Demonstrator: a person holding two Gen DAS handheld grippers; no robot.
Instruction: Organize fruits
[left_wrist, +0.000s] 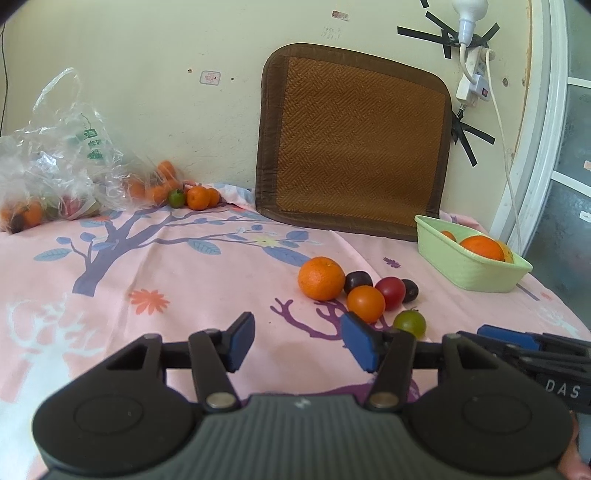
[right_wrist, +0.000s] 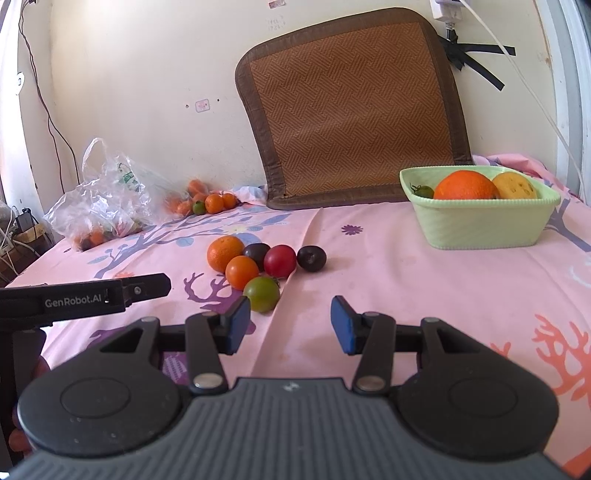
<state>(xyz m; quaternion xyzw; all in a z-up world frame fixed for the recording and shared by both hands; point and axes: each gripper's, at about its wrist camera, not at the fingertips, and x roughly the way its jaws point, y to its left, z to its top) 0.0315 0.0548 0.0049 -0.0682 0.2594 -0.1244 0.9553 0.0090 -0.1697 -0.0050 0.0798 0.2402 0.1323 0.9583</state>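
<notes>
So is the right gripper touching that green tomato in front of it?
Apart. In the right wrist view the green tomato sits just beyond the left jaw of the right gripper, outside the open jaws, with a thin strip of cloth visible between them.

We are looking at a pink bedsheet (right_wrist: 406, 280) patterned with purple tree branches, blue leaves and coral flowers, where a large orange citrus fruit (right_wrist: 225, 253), a smaller orange round fruit (right_wrist: 242, 272), a red round fruit (right_wrist: 280, 261), two dark purple fruits (right_wrist: 311, 258) and a green-and-red mottled fruit (right_wrist: 262, 294) are showing their colours. We are seeing a pale green ribbed plastic basket (right_wrist: 480, 225) showing orange, yellow and green fruit inside. A brown-bordered mat of orange-brown herringbone weave (right_wrist: 354, 107) is showing against the cream wall (right_wrist: 140, 74), and both grippers are showing blue pads (right_wrist: 239, 325) on black fingers.
</notes>
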